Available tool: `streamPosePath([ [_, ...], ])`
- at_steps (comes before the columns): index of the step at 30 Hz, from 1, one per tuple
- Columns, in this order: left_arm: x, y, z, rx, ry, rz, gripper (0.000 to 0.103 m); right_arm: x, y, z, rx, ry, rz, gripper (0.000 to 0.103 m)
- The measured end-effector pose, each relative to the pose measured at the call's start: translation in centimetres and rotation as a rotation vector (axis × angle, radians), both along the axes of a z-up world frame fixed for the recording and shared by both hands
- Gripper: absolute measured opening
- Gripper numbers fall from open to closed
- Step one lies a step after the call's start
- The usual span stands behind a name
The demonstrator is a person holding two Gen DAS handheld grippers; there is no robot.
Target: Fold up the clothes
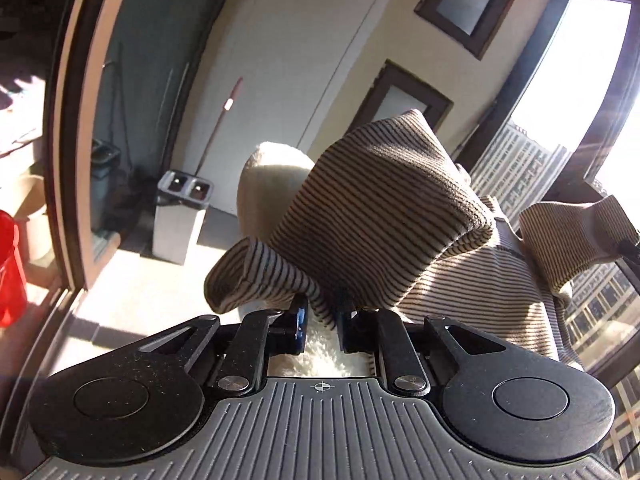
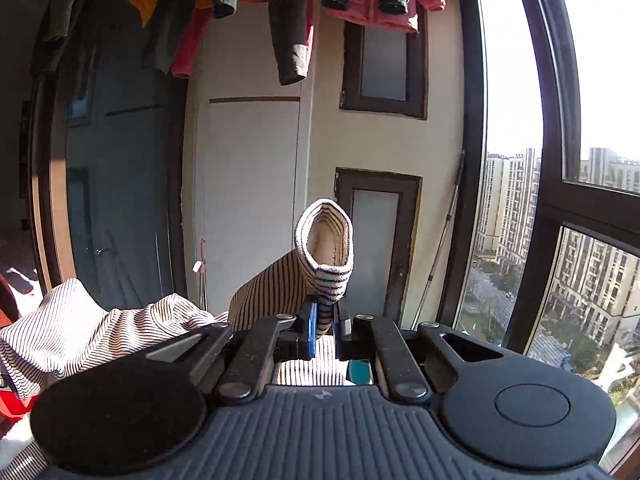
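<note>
One striped top, cream with thin dark stripes, held up in the air between both grippers, not lying on any surface. Left gripper clenched on a bunched fold of the fabric; cloth pinched between the blue-padded fingers, the rest billowing up and right and blocking most of the middle of the left view. Right gripper also clamped on the top, pinching just below a sleeve cuff; the cuff stands upright above the jaws with its round opening facing the camera. More of the same garment sags off to the left in the right wrist view, bright in the sun. In the left view the far corner of the top runs to the right edge, where a dark bit of the other gripper shows.

Around: one fluffy white surface seen through the gap below the left fingers. One pale rounded chair back behind the top, partly hidden by it. One grey two-slot bin on the floor near a white door, with one red-handled mop stick leaning at the door. Red plastic thing at the left edge, unclear what.

Two small dark-framed frosted windows stacked on the cream wall. Big window on the right, tower blocks outside. Hanging laundry overhead: orange, dark and pink pieces, overlapping, exact count cannot be told. One metal pole leans at the window frame.
</note>
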State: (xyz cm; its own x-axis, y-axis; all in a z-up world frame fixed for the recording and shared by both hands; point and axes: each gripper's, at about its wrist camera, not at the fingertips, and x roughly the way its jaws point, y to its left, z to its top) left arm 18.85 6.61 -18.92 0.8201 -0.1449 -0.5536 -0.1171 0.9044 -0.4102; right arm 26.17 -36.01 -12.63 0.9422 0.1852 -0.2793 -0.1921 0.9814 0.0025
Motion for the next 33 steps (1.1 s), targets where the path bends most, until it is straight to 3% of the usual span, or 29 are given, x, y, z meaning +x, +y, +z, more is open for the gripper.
streamPosePath([
  [5,-0.1,-1.1,-0.5,0.047,0.054,0.020,0.035,0.7,-5.4,-6.7,0.186,0.242,-0.036,0.007],
  [7,-0.4,-1.3,-0.1,0.057,0.059,0.015,0.047,0.5,-5.8,-9.1,0.247,0.316,-0.018,0.008],
  [9,-0.5,-1.6,0.2,0.061,0.060,-0.012,0.073,-0.1,-5.9,-10.4,0.283,0.341,-0.021,0.011],
  [10,-0.6,-2.0,0.4,0.069,0.057,-0.034,0.078,-0.3,-6.0,-10.6,0.296,0.344,-0.030,0.015],
  [11,-0.7,-2.4,0.5,0.078,0.055,-0.055,0.081,-0.7,-6.2,-10.6,0.315,0.346,-0.043,0.020],
  [13,-1.2,-3.5,1.1,0.108,0.035,-0.102,0.081,-1.6,-7.1,-10.1,0.379,0.336,-0.084,0.059],
  [17,-3.3,-6.1,3.2,0.180,-0.083,-0.260,0.095,-5.0,-7.8,-8.4,0.537,0.287,-0.105,0.086],
  [18,-3.7,-6.6,3.6,0.196,-0.113,-0.310,0.095,-6.0,-7.8,-8.1,0.569,0.275,-0.104,0.100],
  [19,-4.0,-7.3,4.0,0.217,-0.134,-0.348,0.096,-6.9,-7.6,-7.8,0.590,0.264,-0.100,0.103],
  [22,-4.9,-8.7,4.7,0.312,-0.167,-0.357,0.098,-9.4,-6.3,-7.4,0.607,0.250,-0.104,0.103],
  [26,-7.6,-9.4,5.5,0.386,-0.211,-0.322,0.103,-12.1,-3.6,-6.4,0.531,0.272,-0.086,0.103],
  [33,-12.2,-10.0,6.9,0.304,-0.169,-0.231,0.103,-17.2,0.4,-3.0,0.347,0.159,0.003,0.103],
])
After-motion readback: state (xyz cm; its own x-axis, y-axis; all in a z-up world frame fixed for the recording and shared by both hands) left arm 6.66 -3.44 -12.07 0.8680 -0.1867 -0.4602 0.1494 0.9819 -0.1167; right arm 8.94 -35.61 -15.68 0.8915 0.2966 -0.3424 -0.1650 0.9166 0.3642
